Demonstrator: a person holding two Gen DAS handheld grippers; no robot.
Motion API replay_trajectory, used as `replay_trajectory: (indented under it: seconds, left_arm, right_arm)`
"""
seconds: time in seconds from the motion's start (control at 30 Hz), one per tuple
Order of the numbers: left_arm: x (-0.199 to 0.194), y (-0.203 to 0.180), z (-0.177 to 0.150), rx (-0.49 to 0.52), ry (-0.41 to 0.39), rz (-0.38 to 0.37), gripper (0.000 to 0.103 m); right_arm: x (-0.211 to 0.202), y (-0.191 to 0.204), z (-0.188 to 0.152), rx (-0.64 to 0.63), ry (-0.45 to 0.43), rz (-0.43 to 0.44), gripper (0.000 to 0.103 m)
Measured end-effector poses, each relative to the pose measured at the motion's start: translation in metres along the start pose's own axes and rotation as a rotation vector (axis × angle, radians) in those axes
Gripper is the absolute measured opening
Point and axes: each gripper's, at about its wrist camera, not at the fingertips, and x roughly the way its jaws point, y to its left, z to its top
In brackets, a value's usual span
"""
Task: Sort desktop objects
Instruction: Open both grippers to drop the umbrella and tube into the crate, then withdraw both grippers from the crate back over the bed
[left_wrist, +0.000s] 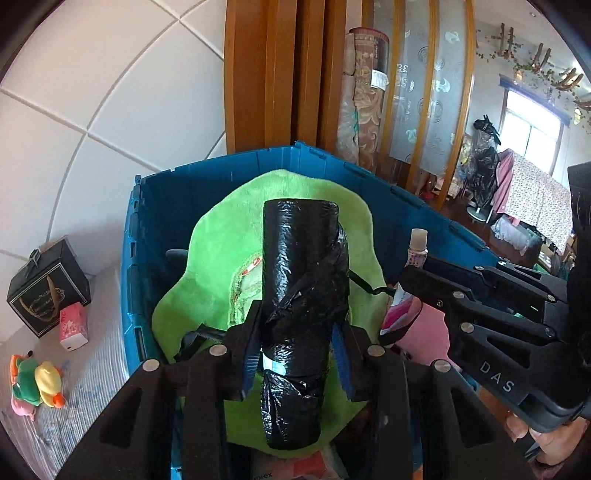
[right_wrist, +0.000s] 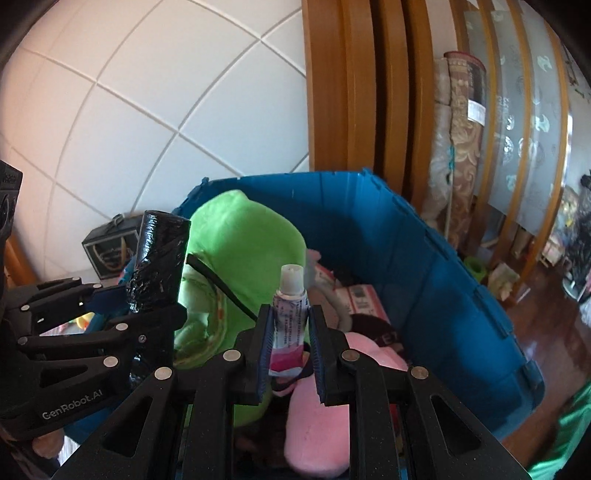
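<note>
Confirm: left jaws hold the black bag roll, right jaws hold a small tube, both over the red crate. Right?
Not quite: the crate is blue, not red, as the right wrist view shows. The rest holds: the left gripper is shut on the black bag roll, and the right gripper is shut on the small tube, both over the crate.

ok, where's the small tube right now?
The small tube is clamped upright in the right gripper, above the blue crate, just right of the green plush and over the pink plush.
</note>
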Motion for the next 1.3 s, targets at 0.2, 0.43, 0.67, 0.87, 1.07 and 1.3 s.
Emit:
replay_trajectory:
  seconds: [0.2, 0.43, 0.67, 0.87, 1.07, 1.3]
  left_arm:
    - [-0.016, 0.0, -0.008, 0.016, -0.046, 0.054, 0.063]
    - [-0.043, 0.013, -0.006, 0.011, -0.133, 0.099, 0.065]
    - [-0.069, 0.046, -0.02, -0.04, -0.18, 0.134, 0.065]
    - [-0.09, 0.089, -0.041, -0.095, -0.196, 0.171, 0.065]
    - [-0.114, 0.146, -0.07, -0.166, -0.189, 0.208, 0.065]
    - [-0.142, 0.234, -0.114, -0.269, -0.171, 0.301, 0.065]
  right_arm:
    - [0.013, -0.015, 0.0, -0.004, 0.017, 0.0, 0.022]
    - [0.002, -0.006, -0.001, -0.028, -0.004, -0.05, 0.095]
    - [-0.019, 0.012, 0.0, -0.054, -0.041, -0.097, 0.103]
    - [-0.041, 0.049, 0.008, -0.083, -0.118, -0.053, 0.103]
    - [-0.049, 0.11, 0.015, -0.112, -0.172, 0.045, 0.103]
    - [-0.047, 0.201, 0.017, -0.186, -0.189, 0.16, 0.103]
